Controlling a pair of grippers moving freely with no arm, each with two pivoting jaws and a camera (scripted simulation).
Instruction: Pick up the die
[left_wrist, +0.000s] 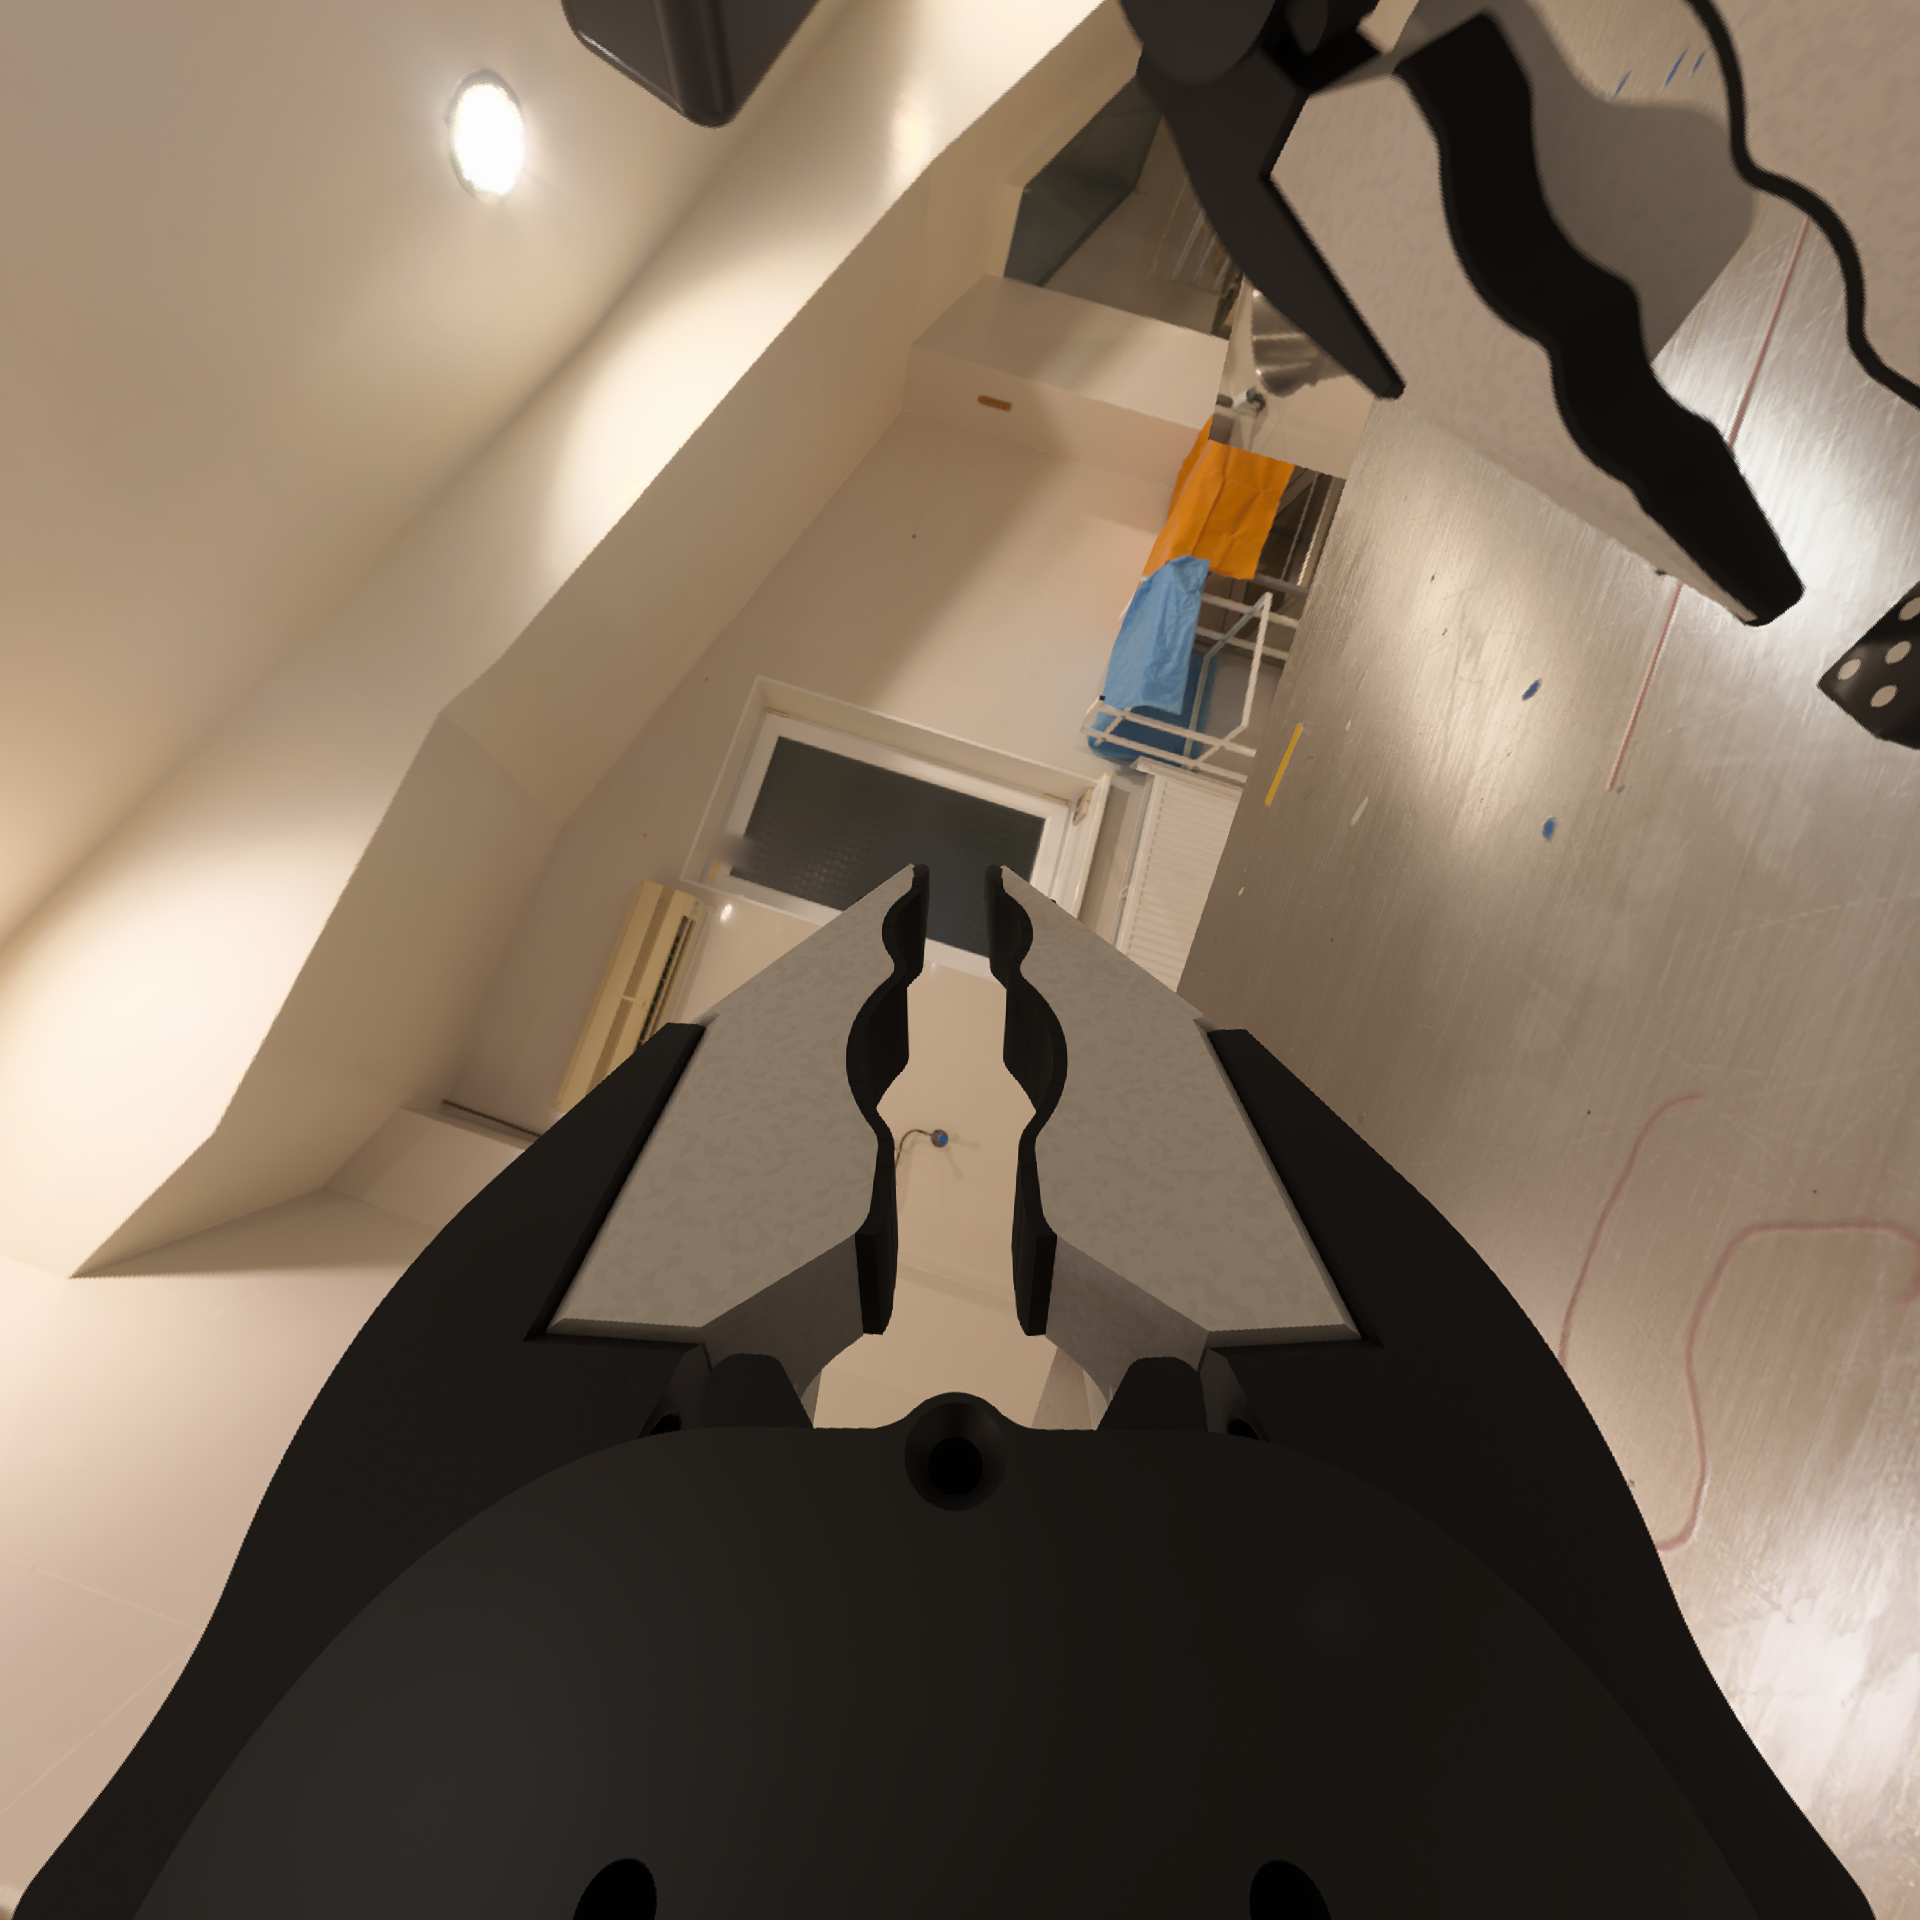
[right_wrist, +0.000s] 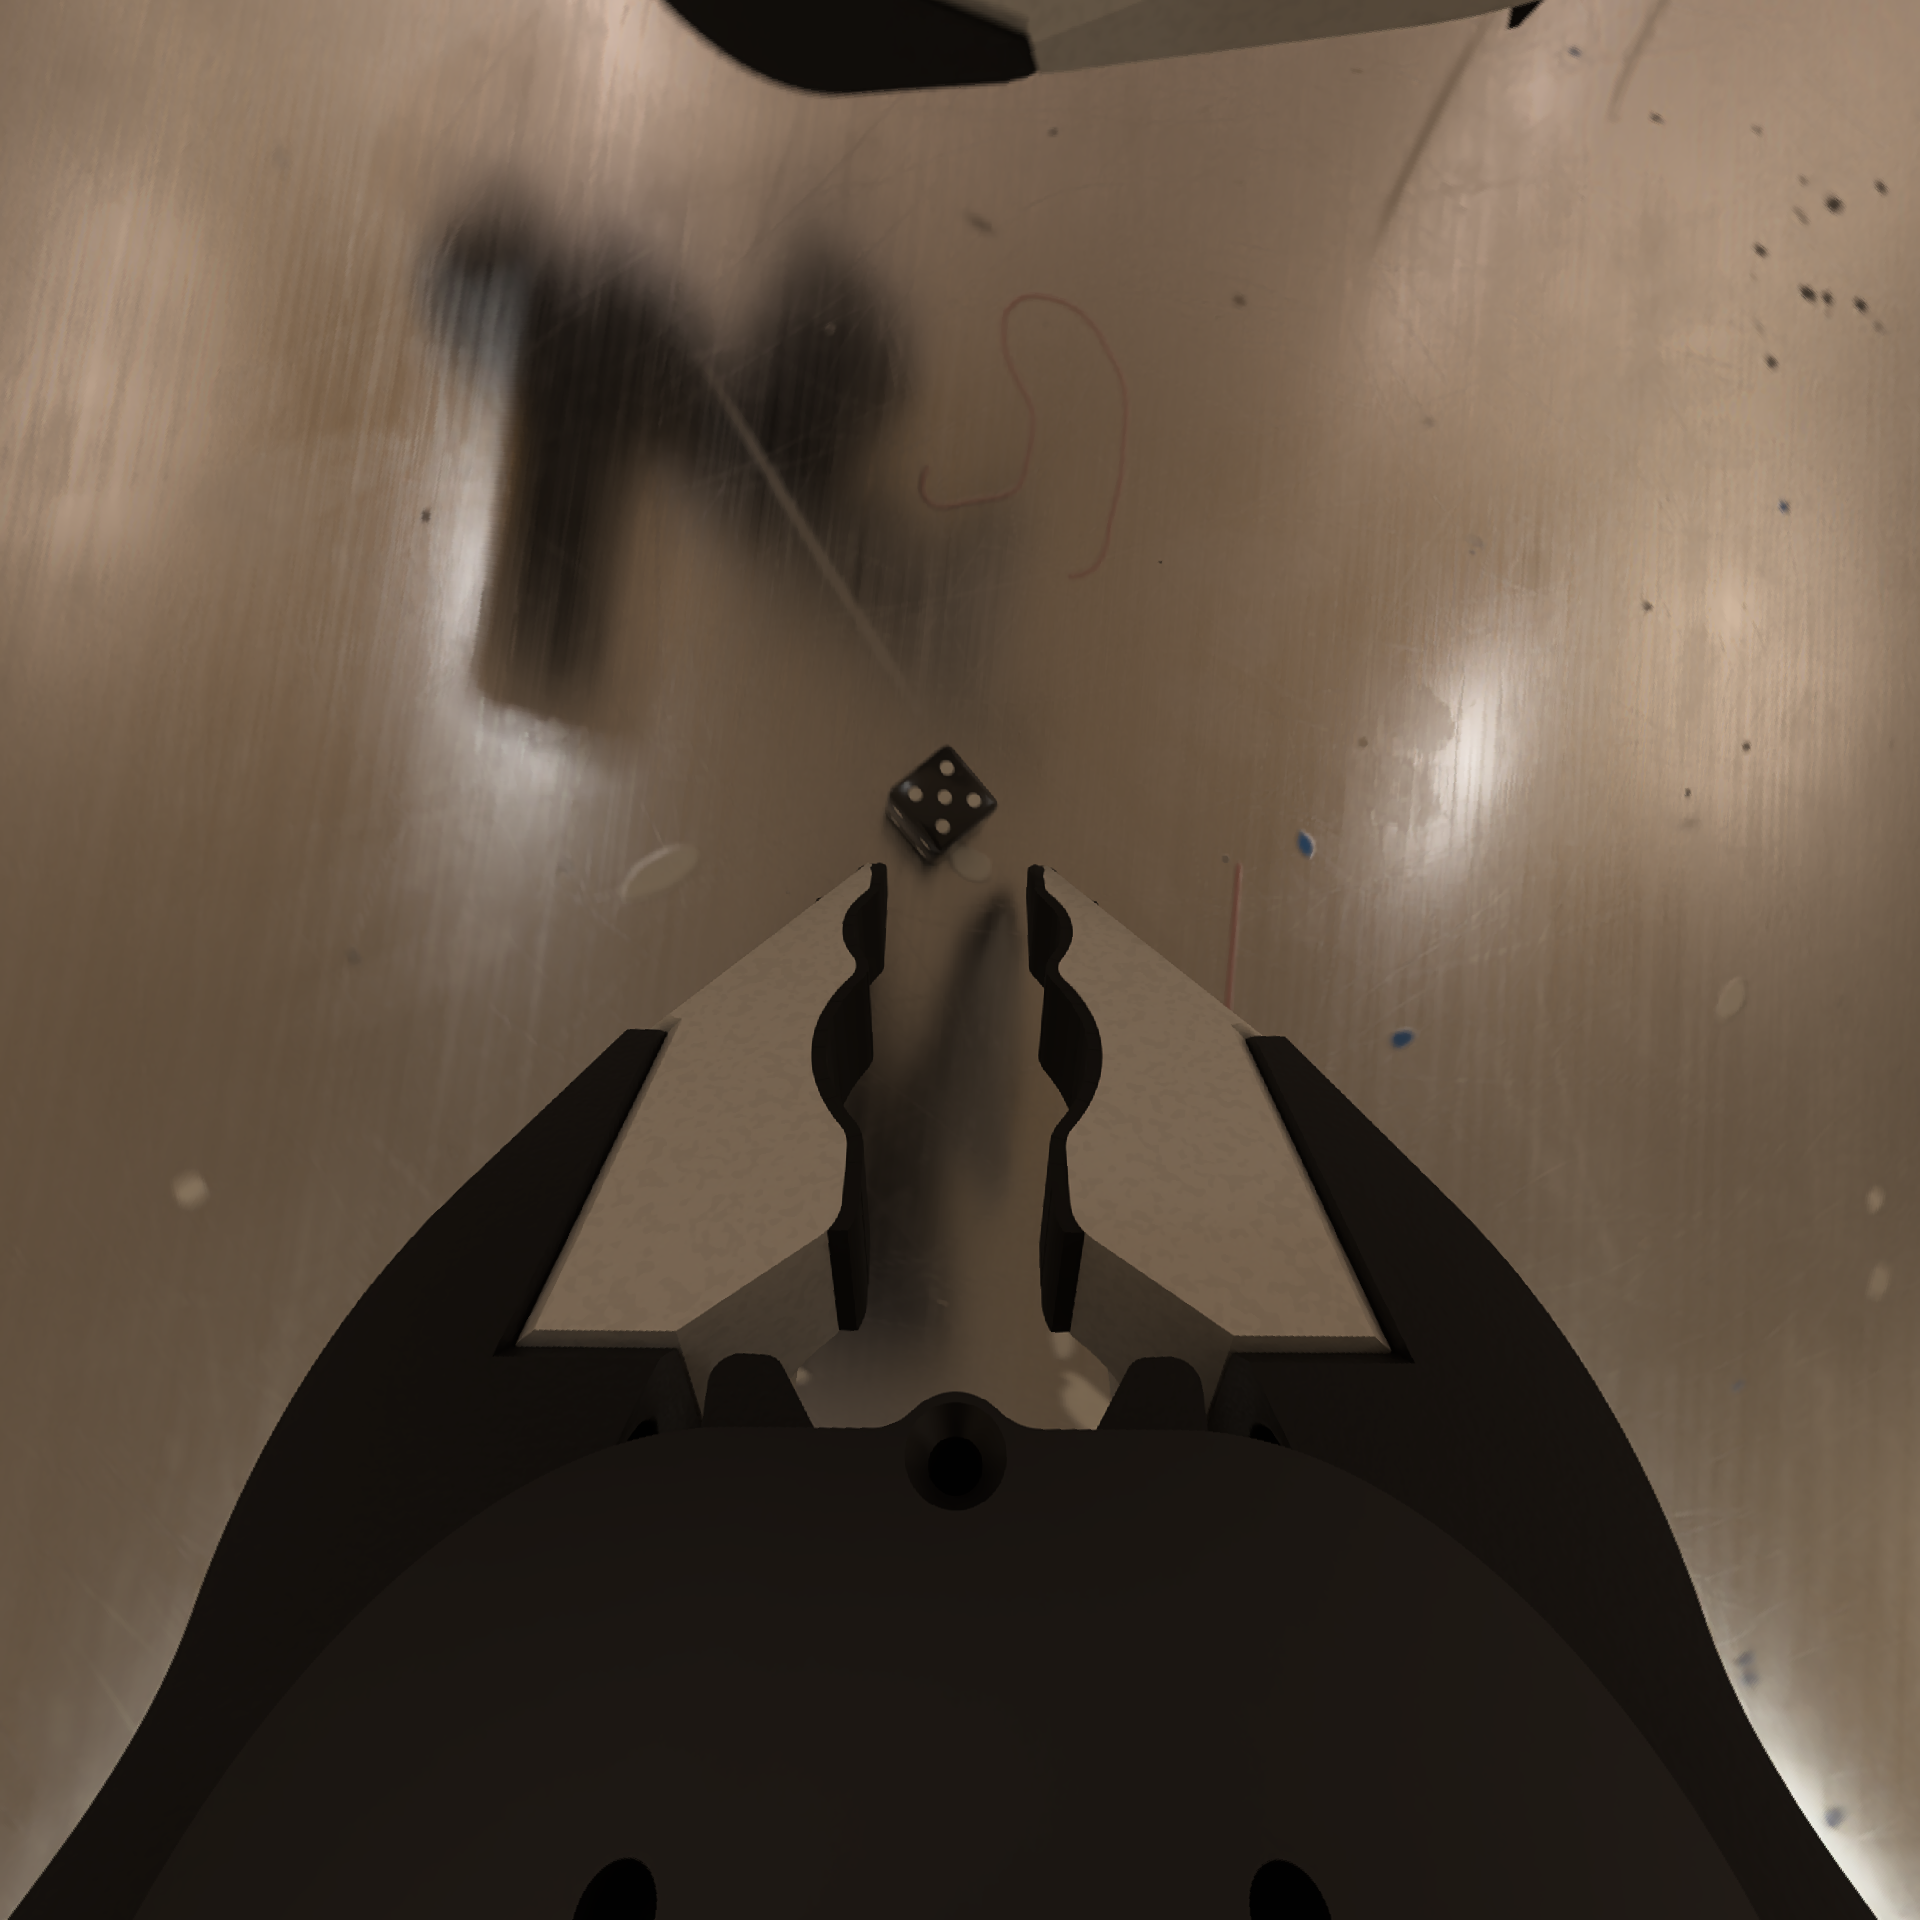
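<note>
Black die (right_wrist: 941, 802), white pips, on scuffed metal table (right_wrist: 1455, 520); right claw (right_wrist: 956, 881) parted, empty; left claw (left_wrist: 956, 883) narrowly parted, empty.

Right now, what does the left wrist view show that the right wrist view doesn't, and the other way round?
Only the left wrist view shows the room: a ceiling lamp, a door, orange and blue cloths on a rack, plus the left gripper, open and empty. Only the right wrist view shows the die's five-dot top face and a dark blurred shadow. Both show the black die on the scuffed table and the right gripper, open just short of it.
</note>
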